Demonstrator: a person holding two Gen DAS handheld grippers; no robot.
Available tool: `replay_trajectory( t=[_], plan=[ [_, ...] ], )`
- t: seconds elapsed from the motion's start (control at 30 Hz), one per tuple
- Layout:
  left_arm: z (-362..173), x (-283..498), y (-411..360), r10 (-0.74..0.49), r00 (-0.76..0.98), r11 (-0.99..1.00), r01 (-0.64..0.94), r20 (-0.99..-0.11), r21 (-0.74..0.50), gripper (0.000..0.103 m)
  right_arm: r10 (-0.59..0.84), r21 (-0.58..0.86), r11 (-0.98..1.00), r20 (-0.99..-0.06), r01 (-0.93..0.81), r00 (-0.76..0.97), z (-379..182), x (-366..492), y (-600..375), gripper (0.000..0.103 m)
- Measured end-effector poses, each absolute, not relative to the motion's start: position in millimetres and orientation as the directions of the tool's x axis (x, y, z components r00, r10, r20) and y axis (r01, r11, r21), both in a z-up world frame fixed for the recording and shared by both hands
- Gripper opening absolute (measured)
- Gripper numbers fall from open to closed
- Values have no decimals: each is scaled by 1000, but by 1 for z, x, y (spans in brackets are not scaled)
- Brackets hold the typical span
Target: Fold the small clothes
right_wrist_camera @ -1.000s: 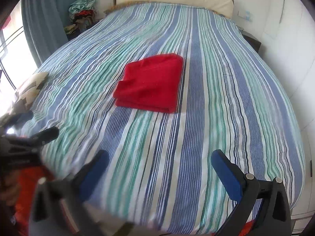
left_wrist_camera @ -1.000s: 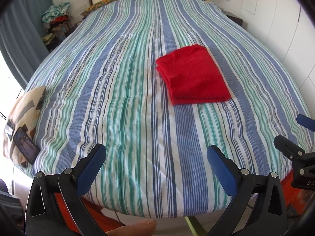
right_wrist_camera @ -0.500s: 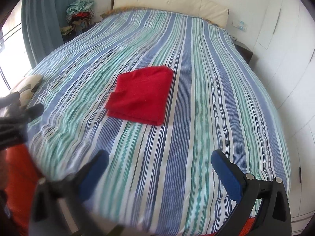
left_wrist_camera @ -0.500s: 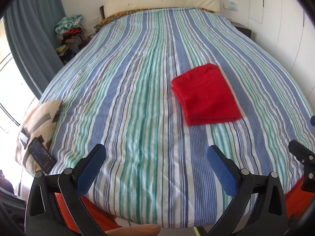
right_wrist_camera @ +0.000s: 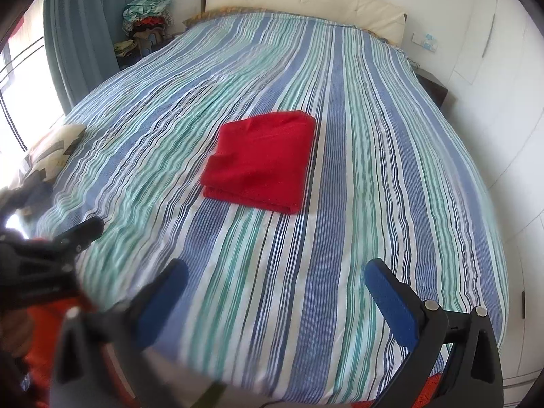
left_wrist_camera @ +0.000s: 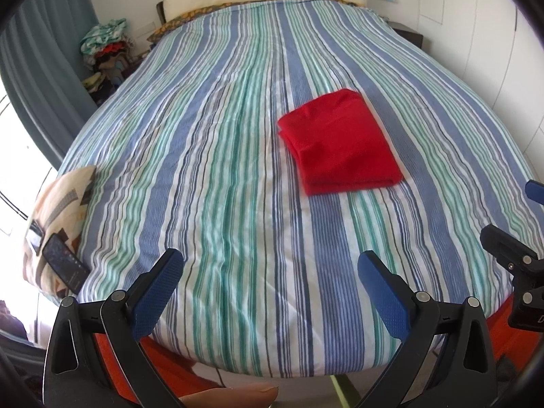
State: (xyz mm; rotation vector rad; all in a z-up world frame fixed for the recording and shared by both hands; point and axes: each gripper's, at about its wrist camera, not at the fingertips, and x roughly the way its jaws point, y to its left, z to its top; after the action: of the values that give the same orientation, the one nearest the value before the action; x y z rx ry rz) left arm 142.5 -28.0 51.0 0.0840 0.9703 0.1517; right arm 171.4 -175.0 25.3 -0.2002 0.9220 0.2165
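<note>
A red garment point(left_wrist_camera: 340, 144) lies folded into a neat rectangle on the striped bedspread point(left_wrist_camera: 221, 170), right of centre in the left wrist view. It sits mid-bed in the right wrist view point(right_wrist_camera: 260, 159). My left gripper point(left_wrist_camera: 268, 282) is open and empty, back over the foot of the bed. My right gripper point(right_wrist_camera: 277, 289) is open and empty too, also at the foot edge, well short of the garment. The right gripper shows at the right edge of the left wrist view point(left_wrist_camera: 516, 255).
A patterned cushion point(left_wrist_camera: 57, 217) with a phone point(left_wrist_camera: 64, 265) on it lies at the bed's left edge. A pile of clothes point(left_wrist_camera: 105, 51) stands at the far left by the curtain. A white wardrobe wall point(right_wrist_camera: 510, 102) runs along the right side.
Both grippers have pulled back and risen from the bed, so the red garment looks farther off. The garment itself has not moved.
</note>
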Motion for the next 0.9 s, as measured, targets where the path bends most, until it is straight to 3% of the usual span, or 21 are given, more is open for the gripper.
replay_trajectory(
  t=[0.9],
  plan=[
    [57,144,-36,175,582,985,-98,-794,145,102,32,-144,961,-789,-235,613,35,166,-171,102]
  ],
)
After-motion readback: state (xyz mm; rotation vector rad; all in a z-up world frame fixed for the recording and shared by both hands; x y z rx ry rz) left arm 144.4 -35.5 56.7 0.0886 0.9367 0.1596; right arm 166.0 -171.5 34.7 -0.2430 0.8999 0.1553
